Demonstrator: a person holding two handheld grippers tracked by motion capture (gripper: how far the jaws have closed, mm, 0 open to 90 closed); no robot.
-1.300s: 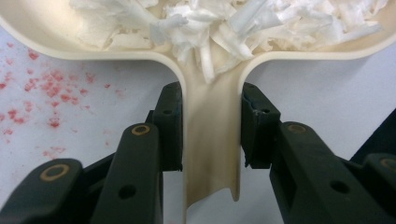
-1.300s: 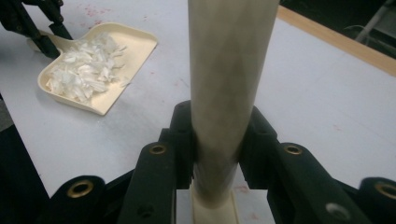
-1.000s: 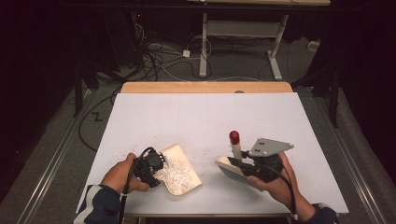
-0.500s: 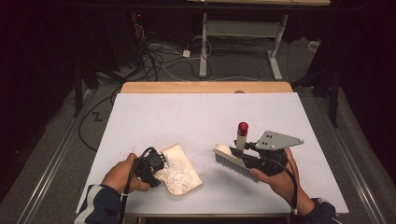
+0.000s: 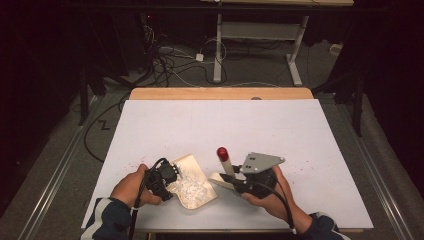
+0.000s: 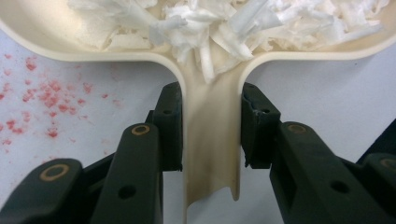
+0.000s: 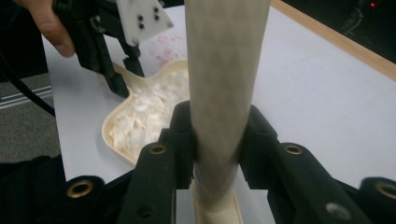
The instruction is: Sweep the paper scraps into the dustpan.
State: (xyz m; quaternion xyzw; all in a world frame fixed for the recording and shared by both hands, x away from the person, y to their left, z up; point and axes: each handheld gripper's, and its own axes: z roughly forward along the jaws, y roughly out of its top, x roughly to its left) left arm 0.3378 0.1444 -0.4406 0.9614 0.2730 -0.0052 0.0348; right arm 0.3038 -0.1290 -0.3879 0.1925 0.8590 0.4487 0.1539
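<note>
Claws, 2, both clenched on tools. Left claw (image 6: pixel 210 126) grips the flat handle of the cream dustpan (image 6: pixel 56 37), pads pressed on both handle edges; the pan lies on the white bench (image 5: pixel 225 125) near its front edge, holding white shreds (image 6: pixel 224 23). Right claw (image 7: pixel 217 135) clamps the brush (image 7: pixel 224 70) by its cream handle, red tip up, brush head just beside the pan's right edge.

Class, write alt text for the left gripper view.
Two black tool jaws clamp the cream handle of a dustpan heaped with white shreds. It rests on a white table flecked with red crumbs at left.
</note>
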